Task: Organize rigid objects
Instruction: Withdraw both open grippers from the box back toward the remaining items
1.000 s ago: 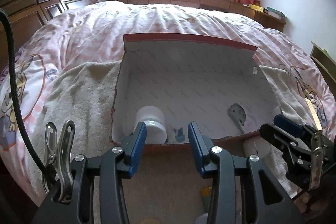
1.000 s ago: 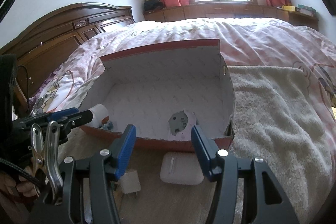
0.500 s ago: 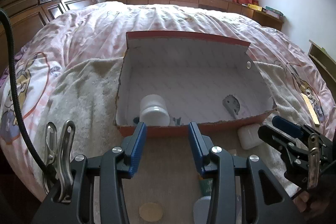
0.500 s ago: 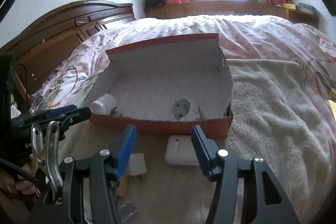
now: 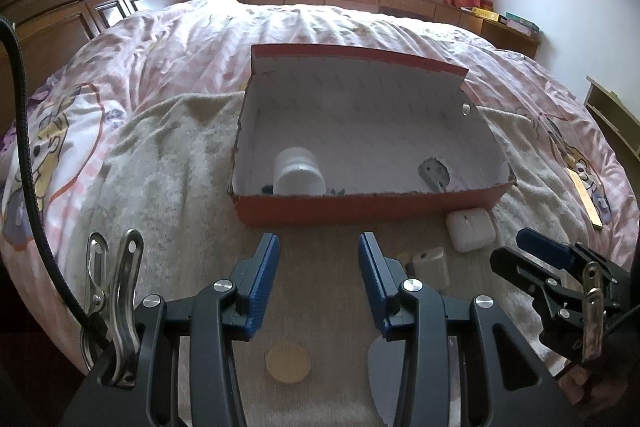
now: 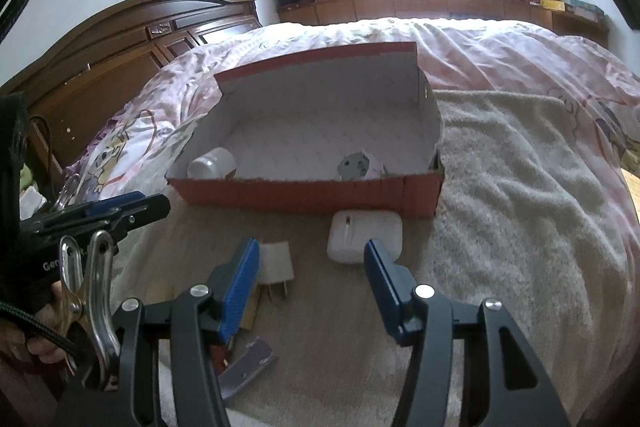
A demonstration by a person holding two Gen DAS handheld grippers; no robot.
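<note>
text: "Gen…" partial | on: left gripper (image 6: 100, 215) body | rest: unreadable

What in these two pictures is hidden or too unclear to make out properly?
- Small dark bits beside the white jar in the red box, left view: half hidden by the box's front wall, too small to identify.
- Grey flat piece, left view: covered by the left tongs and cut off below.
- Things under the right tongs, right view: blocked by a blue finger, blurred.

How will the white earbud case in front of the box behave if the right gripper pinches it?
The white earbud case looks smooth and rounded, so probably slippery between the pads. It lies flat on the soft towel, so it is unlikely to roll, though it may sink slightly.
</note>
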